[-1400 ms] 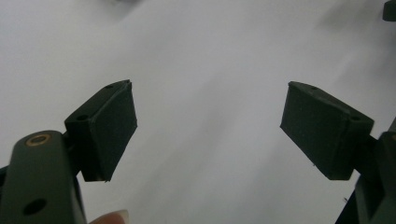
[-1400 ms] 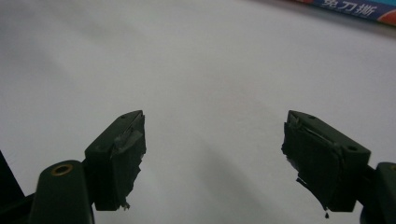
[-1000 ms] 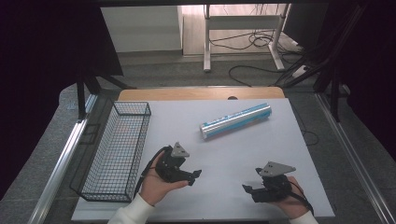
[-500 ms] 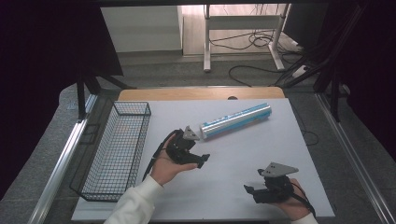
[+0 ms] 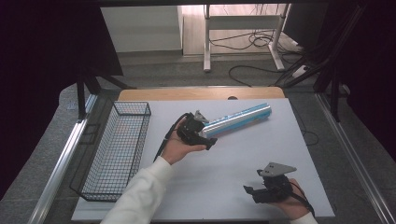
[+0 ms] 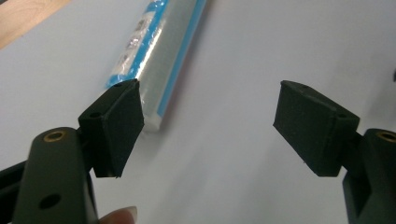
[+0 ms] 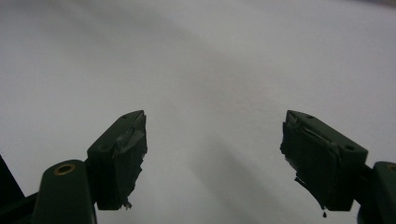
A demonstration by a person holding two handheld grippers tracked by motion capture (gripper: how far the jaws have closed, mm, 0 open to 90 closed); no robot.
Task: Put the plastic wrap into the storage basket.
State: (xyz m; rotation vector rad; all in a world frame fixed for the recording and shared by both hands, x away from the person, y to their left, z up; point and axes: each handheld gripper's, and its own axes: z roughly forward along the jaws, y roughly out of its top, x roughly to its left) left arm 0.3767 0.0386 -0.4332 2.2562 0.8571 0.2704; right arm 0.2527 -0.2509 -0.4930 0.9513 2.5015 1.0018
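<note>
A long silver tube with blue edges [image 5: 238, 119] lies slanted on the white table top [image 5: 280, 149], toward the back. My left gripper [image 5: 208, 136] is at the tube's near left end. In the left gripper view the tube [image 6: 159, 56] ends just behind the left fingertip [image 6: 116, 126] and lies outside the gap. The left gripper [image 6: 210, 121] is open; its jaws have just been closing, with nothing between them. My right gripper [image 5: 252, 192] rests near the front right edge. In its own view the right gripper [image 7: 215, 149] is open over bare table.
A black wire basket [image 5: 116, 149] stands along the table's left side. A wooden strip [image 5: 201, 93] borders the far edge. Cables and desk legs lie on the floor beyond.
My left hand has moved away from the front edge and to the right, up to the tube's near end. The right hand has stayed put.
</note>
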